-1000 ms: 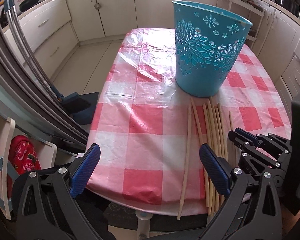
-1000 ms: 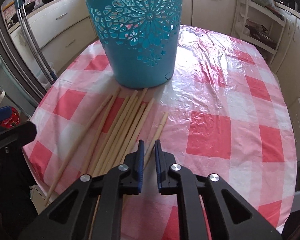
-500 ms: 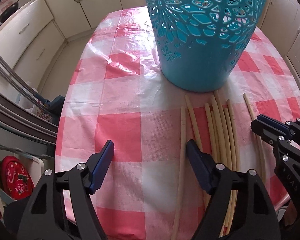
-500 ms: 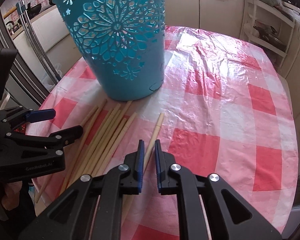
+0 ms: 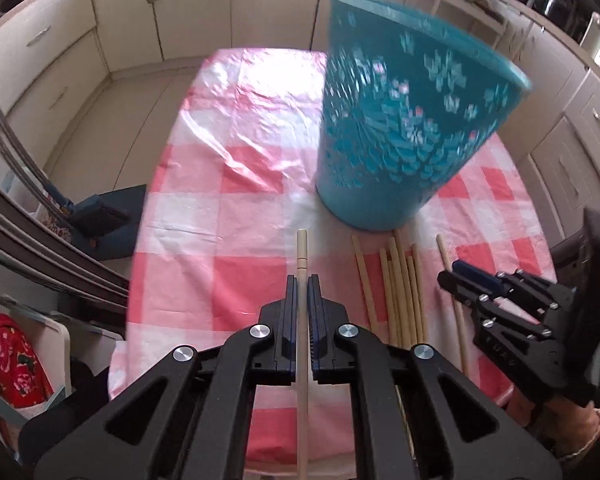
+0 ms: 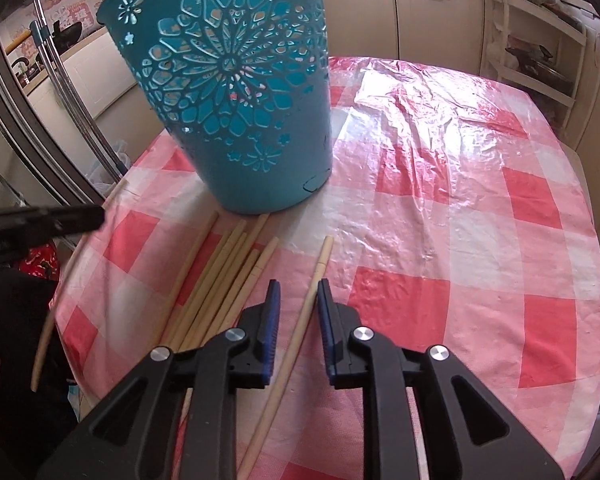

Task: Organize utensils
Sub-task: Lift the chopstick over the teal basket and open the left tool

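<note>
A teal cut-out basket (image 5: pixel 404 128) (image 6: pixel 236 92) stands on the pink checked tablecloth (image 5: pixel 228 272). Several pale wooden chopsticks (image 5: pixel 400 292) (image 6: pixel 228 276) lie bunched in front of it. My left gripper (image 5: pixel 302 280) is shut on one long chopstick (image 5: pixel 301 248) that points toward the basket, left of the bunch. My right gripper (image 6: pixel 298 292) is opening. A single chopstick (image 6: pixel 321 260) lies between its blue pads without touching them, right of the bunch. In the left wrist view the right gripper (image 5: pixel 460 280) hovers over that stick.
Cream kitchen cabinets (image 5: pixel 132 12) surround the table. Steel fridge handles (image 5: pixel 16 152) and a red bag (image 5: pixel 16 364) are at the left, past the table's edge. An open shelf rack (image 6: pixel 540 48) stands at the far right. Bare cloth (image 6: pixel 460 208) stretches right of the basket.
My left gripper went from wide open to shut on the leftmost chopstick and drew back from the basket. My right gripper's jaws have parted around the lone chopstick.
</note>
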`<action>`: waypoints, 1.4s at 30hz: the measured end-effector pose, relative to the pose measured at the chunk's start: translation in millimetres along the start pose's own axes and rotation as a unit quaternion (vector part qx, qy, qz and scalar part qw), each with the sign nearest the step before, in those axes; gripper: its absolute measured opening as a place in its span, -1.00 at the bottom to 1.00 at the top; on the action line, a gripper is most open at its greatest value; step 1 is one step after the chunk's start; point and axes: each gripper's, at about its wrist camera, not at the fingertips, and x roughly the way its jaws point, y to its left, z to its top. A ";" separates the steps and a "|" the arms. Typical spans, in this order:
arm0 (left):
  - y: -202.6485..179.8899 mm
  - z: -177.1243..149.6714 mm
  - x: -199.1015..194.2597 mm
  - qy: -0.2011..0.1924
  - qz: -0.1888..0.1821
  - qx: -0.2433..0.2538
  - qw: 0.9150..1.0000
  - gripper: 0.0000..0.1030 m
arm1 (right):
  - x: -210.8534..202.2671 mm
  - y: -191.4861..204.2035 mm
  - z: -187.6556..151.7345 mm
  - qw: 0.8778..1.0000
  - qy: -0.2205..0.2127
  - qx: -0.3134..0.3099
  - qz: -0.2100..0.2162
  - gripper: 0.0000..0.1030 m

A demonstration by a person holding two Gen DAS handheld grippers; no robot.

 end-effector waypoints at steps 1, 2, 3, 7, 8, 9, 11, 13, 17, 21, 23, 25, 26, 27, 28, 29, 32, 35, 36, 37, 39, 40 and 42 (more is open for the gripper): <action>6.4 4.5 -17.2 -0.017 -0.003 -0.008 1.000 -0.91 | 0.0 1.9 0.0 1.000 -0.001 -0.002 0.001 -0.49; 11.7 12.1 -38.8 -0.040 -0.010 -0.015 0.999 -0.91 | 0.6 4.6 -0.3 1.000 -0.001 -0.004 0.002 -0.39; 11.9 20.1 -55.5 -0.060 -0.016 -0.018 0.998 -0.91 | 0.9 7.3 -0.3 1.000 -0.002 -0.008 0.001 -0.30; -1.0 57.2 -125.1 -0.163 -0.046 -0.014 0.986 -0.91 | 1.7 18.0 -2.4 0.999 -0.005 -0.032 -0.011 -0.16; -6.6 66.6 -137.1 -0.185 -0.054 -0.009 0.981 -0.91 | 1.6 18.3 -2.7 0.999 -0.006 -0.032 -0.010 -0.14; -12.7 75.3 -145.4 -0.205 -0.058 -0.005 0.977 -0.91 | 1.6 17.9 -2.8 0.999 -0.006 -0.031 -0.009 -0.14; -26.5 94.2 -153.0 -0.238 -0.063 -0.001 0.969 -0.91 | 1.2 16.6 -3.0 0.999 -0.006 -0.030 -0.007 -0.13; -44.2 112.5 -150.8 -0.266 -0.061 -0.005 0.962 -0.91 | 1.3 17.2 -3.8 0.999 -0.007 -0.032 -0.006 -0.09; -62.5 145.5 -135.5 -0.324 -0.035 -0.039 0.945 -0.90 | 3.4 23.2 -5.6 0.999 -0.009 -0.047 -0.010 0.08; -75.7 169.9 -99.8 -0.346 0.004 -0.056 0.937 -0.90 | 4.5 23.5 -5.1 0.999 -0.011 -0.047 -0.008 0.12; -76.3 175.6 -81.3 -0.333 0.014 -0.059 0.941 -0.90 | 5.1 22.9 -4.5 0.999 -0.011 -0.046 -0.007 0.12; -76.2 177.3 -63.5 -0.316 0.019 -0.061 0.947 -0.90 | 5.6 23.5 -4.0 0.999 -0.011 -0.047 -0.006 0.14; -76.0 176.5 -57.2 -0.307 0.020 -0.059 0.949 -0.90 | 5.8 23.6 -3.7 0.999 -0.011 -0.048 -0.006 0.16; -74.6 173.9 -49.8 -0.298 0.025 -0.057 0.952 -0.90 | 6.3 23.9 -3.3 0.999 -0.011 -0.049 -0.006 0.17; -73.4 171.3 -44.9 -0.291 0.029 -0.054 0.955 -0.90 | 6.5 24.1 -3.1 0.999 -0.011 -0.049 -0.006 0.18; -72.8 170.0 -39.1 -0.283 0.033 -0.051 0.957 -0.90 | 6.7 24.5 -3.0 0.999 -0.011 -0.049 -0.006 0.19; -66.7 159.8 -29.5 -0.269 0.038 -0.049 0.961 -0.90 | 6.9 25.9 -3.8 0.999 -0.013 -0.052 -0.007 0.21; -58.2 148.3 -22.7 -0.251 0.037 -0.051 0.966 -0.88 | 7.0 27.2 -4.7 0.998 -0.015 -0.056 -0.008 0.23; -55.4 144.9 -22.1 -0.246 0.036 -0.049 0.967 -0.87 | 7.2 28.6 -5.5 0.998 -0.016 -0.059 -0.009 0.25; -53.4 142.6 -21.5 -0.239 0.034 -0.046 0.969 -0.85 | 7.4 29.7 -6.1 0.998 -0.017 -0.063 -0.011 0.25; -49.7 135.2 -24.3 -0.231 0.035 -0.039 0.972 -0.63 | 6.8 28.4 -5.9 0.998 -0.017 -0.061 -0.006 0.25; -46.9 130.5 -27.0 -0.230 0.037 -0.037 0.972 -0.51 | 6.0 26.7 -5.7 0.998 -0.016 -0.059 -0.002 0.25; -40.6 119.0 -38.3 -0.239 0.048 -0.038 0.969 0.01 | 2.5 19.8 -5.6 0.999 -0.011 -0.039 0.006 0.25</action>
